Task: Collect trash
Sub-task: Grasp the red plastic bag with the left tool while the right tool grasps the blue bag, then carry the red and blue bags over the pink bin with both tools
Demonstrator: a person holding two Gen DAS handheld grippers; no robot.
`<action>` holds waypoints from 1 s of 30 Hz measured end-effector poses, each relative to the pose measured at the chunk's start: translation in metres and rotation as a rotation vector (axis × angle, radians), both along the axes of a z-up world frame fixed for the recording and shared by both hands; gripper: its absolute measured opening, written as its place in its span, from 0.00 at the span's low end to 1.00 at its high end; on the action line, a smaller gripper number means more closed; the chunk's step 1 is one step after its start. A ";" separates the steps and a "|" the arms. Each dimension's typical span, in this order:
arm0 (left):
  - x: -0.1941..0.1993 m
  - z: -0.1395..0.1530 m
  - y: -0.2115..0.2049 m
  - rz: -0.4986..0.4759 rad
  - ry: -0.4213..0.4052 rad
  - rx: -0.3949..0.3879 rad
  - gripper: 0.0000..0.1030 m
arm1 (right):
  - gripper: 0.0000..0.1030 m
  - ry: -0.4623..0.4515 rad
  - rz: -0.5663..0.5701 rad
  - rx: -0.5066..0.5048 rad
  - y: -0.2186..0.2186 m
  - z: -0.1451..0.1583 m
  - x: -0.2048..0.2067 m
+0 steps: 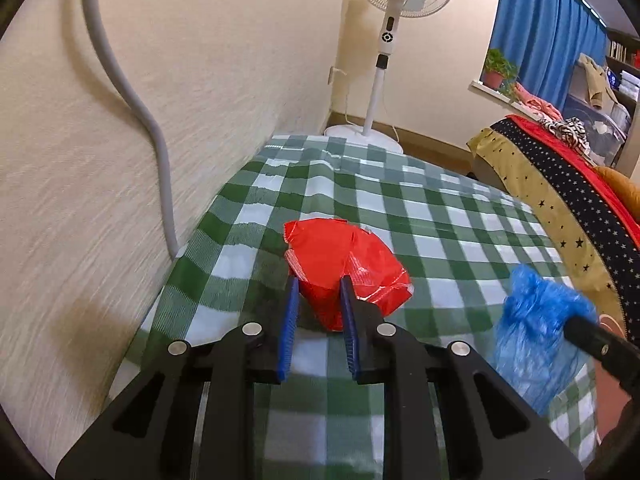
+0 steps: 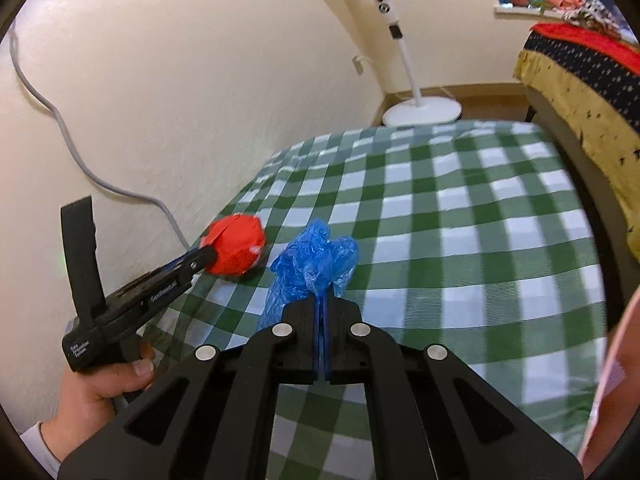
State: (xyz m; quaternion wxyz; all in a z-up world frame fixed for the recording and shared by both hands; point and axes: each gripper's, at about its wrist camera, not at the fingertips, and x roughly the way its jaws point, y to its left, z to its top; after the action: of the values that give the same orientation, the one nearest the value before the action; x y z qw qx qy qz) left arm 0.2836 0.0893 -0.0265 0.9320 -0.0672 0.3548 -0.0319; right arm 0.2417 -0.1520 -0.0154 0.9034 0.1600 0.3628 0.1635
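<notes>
A crumpled red wrapper (image 1: 348, 268) is held between the blue pads of my left gripper (image 1: 320, 286), just above the green checked tablecloth (image 1: 440, 216). The same wrapper shows in the right wrist view (image 2: 238, 246) at the tip of the left gripper (image 2: 208, 258). My right gripper (image 2: 323, 300) is shut on a crumpled blue plastic bag (image 2: 312, 264), which hangs down from its tips. The blue bag also shows in the left wrist view (image 1: 532, 332), at the lower right.
The table stands against a cream wall with a grey cable (image 1: 160, 152) running down it. A white standing fan (image 1: 388, 40) is beyond the table's far end. A bed with a starred cover (image 1: 560, 184) lies to the right.
</notes>
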 end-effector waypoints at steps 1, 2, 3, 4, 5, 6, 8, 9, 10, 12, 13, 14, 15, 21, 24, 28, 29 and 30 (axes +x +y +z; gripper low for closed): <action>-0.004 0.003 -0.002 -0.004 -0.004 0.004 0.20 | 0.01 -0.002 -0.007 0.000 -0.002 0.003 -0.001; -0.008 0.007 -0.005 -0.008 -0.009 0.007 0.20 | 0.01 -0.005 -0.020 -0.001 -0.006 0.007 -0.005; -0.014 0.011 -0.008 -0.011 -0.016 0.007 0.20 | 0.01 -0.008 -0.027 -0.002 -0.008 0.010 -0.008; -0.019 0.015 -0.011 -0.014 -0.022 0.008 0.20 | 0.01 -0.014 -0.034 -0.007 -0.011 0.015 -0.013; -0.023 0.017 -0.012 -0.015 -0.027 0.010 0.20 | 0.01 -0.021 -0.040 -0.014 -0.013 0.020 -0.018; -0.029 0.020 -0.014 -0.014 -0.032 0.013 0.20 | 0.01 -0.028 -0.044 -0.018 -0.016 0.024 -0.024; -0.042 0.026 -0.019 -0.010 -0.040 0.007 0.20 | 0.01 -0.044 -0.051 -0.023 -0.021 0.032 -0.035; -0.047 0.029 -0.022 -0.008 -0.042 0.006 0.20 | 0.01 -0.059 -0.055 -0.031 -0.025 0.038 -0.043; -0.052 0.032 -0.025 -0.008 -0.045 0.012 0.20 | 0.01 -0.069 -0.058 -0.039 -0.027 0.042 -0.049; -0.063 0.036 -0.032 -0.014 -0.053 0.020 0.20 | 0.01 -0.084 -0.067 -0.047 -0.035 0.049 -0.062; -0.068 0.038 -0.034 -0.015 -0.055 0.017 0.20 | 0.01 -0.089 -0.072 -0.047 -0.038 0.052 -0.067; -0.073 0.040 -0.037 -0.014 -0.055 0.009 0.20 | 0.01 -0.094 -0.079 -0.048 -0.042 0.056 -0.073; -0.078 0.041 -0.039 -0.014 -0.055 0.004 0.20 | 0.01 -0.099 -0.086 -0.049 -0.046 0.059 -0.078; -0.113 0.046 -0.053 -0.015 -0.064 -0.010 0.20 | 0.01 -0.129 -0.126 -0.049 -0.072 0.080 -0.107; -0.129 0.049 -0.058 -0.018 -0.073 -0.019 0.20 | 0.01 -0.148 -0.134 -0.053 -0.082 0.087 -0.121; -0.150 0.056 -0.063 -0.017 -0.094 -0.039 0.20 | 0.01 -0.163 -0.148 -0.055 -0.093 0.094 -0.138; -0.155 0.058 -0.065 -0.020 -0.099 -0.039 0.20 | 0.01 -0.163 -0.152 -0.055 -0.096 0.095 -0.141; -0.158 0.059 -0.067 -0.022 -0.101 -0.038 0.20 | 0.01 -0.162 -0.155 -0.053 -0.098 0.096 -0.144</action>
State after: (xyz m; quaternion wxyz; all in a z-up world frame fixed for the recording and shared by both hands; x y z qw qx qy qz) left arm 0.1256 0.0227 0.0323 0.9468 -0.0794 0.3073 -0.0525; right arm 0.0981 -0.2504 0.0805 0.9435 0.1500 0.2795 0.0961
